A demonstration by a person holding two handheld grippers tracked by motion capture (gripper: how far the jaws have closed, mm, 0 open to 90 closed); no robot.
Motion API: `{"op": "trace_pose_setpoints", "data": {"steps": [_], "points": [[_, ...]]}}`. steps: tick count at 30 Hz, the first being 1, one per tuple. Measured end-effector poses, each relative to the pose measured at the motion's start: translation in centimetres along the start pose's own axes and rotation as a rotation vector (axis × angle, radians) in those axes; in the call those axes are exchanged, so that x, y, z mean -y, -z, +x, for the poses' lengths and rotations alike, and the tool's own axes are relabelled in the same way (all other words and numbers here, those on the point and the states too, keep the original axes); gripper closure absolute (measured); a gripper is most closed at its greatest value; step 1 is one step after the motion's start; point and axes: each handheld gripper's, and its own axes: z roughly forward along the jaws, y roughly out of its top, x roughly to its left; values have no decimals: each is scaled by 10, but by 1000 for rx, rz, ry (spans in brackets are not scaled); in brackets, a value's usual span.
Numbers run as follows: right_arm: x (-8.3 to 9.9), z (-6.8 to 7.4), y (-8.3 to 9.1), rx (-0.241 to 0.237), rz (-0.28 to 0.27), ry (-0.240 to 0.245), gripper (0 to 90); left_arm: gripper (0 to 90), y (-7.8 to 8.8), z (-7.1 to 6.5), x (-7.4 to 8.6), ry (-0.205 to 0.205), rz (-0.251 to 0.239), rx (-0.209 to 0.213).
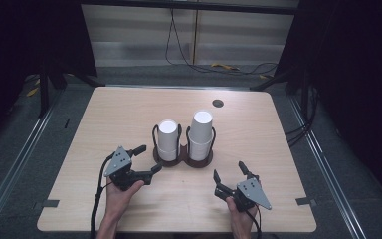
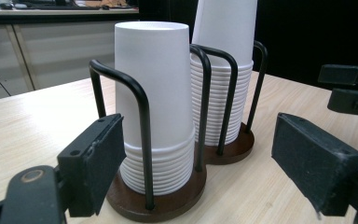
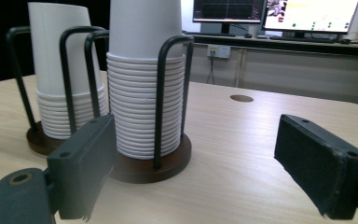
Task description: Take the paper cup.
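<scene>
Two stacks of white paper cups stand upside down in a dark double holder with black wire loops [image 1: 184, 155] at mid-table. The left stack [image 1: 168, 140] is shorter, the right stack [image 1: 201, 134] taller. My left gripper [image 1: 148, 159] is open just left of the holder, aimed at the left stack [image 2: 156, 102], nothing between its jaws. My right gripper [image 1: 229, 173] is open in front and to the right of the holder, facing the taller stack [image 3: 144, 79], also holding nothing. A hand holds each gripper from the near edge.
The light wooden table [image 1: 129, 114] has a round cable hole [image 1: 218, 103] at the back right. Cables lie on the floor behind the table [image 1: 214, 64]. Monitors on a desk [image 3: 275, 14] appear far off in the right gripper view.
</scene>
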Motion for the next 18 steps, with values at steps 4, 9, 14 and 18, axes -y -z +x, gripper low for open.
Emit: {"op": "trace_pose_setpoints", "data": {"steps": [4, 9, 14, 18], "points": [[0, 0, 0, -13, -1, 2, 129, 171, -1, 2, -8, -15, -2, 5], [0, 0, 1, -33, -4, -1, 131, 171, 0, 7, -18, -15, -7, 13], [0, -2, 1, -67, -14, -3, 134, 171, 0, 13, -27, -22, 7, 22], [1, -2, 1, -80, -12, -5, 136, 171, -2, 16, -34, -17, 8, 30]]}}
